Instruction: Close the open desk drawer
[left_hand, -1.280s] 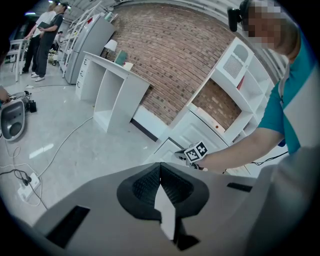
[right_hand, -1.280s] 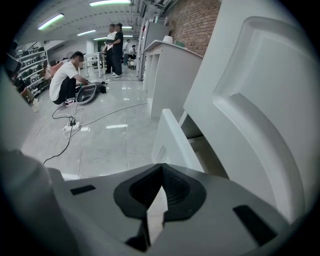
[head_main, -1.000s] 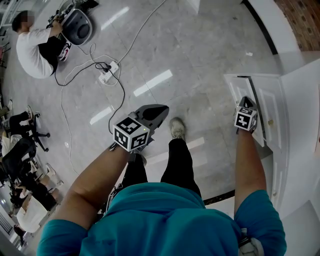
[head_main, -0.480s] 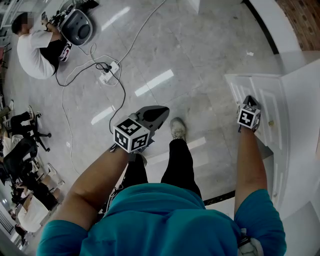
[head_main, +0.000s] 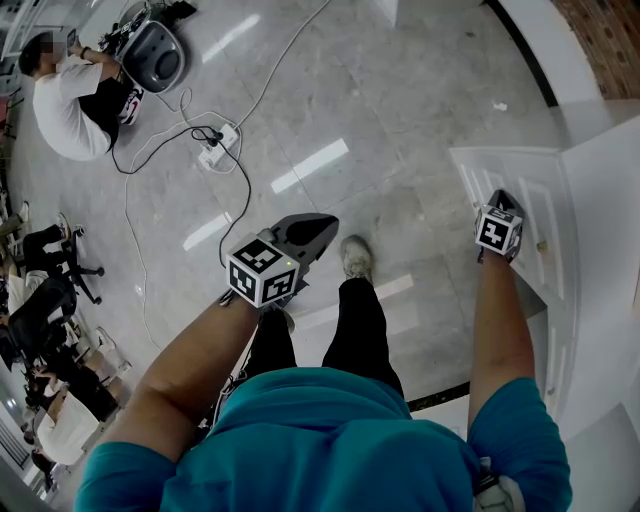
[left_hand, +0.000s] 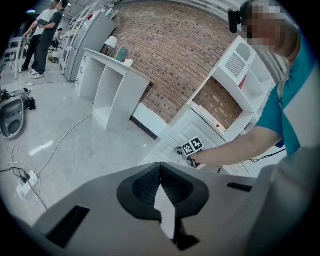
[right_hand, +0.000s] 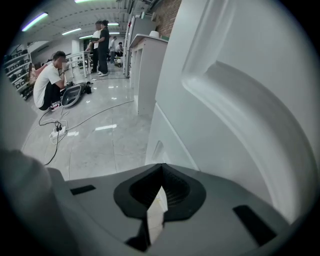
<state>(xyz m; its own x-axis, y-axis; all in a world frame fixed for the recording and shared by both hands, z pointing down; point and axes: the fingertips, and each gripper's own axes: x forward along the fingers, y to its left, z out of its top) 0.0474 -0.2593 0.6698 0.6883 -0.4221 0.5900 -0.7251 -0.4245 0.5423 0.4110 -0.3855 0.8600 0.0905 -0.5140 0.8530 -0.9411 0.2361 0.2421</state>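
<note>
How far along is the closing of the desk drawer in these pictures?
Done: the right gripper, shut and empty, is at the drawer front. In hand: it looks set to push that front, though contact cannot be confirmed. Left: the drawer front stands out from the desk, so nearly all the closing remains. The left gripper hangs shut over the floor, idle.

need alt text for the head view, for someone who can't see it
Seen from above, a person in a teal shirt holds the right gripper, jaws shut, at a white panelled drawer front standing out from a white desk. The left gripper, also shut, hangs over glossy grey floor tiles.
</note>
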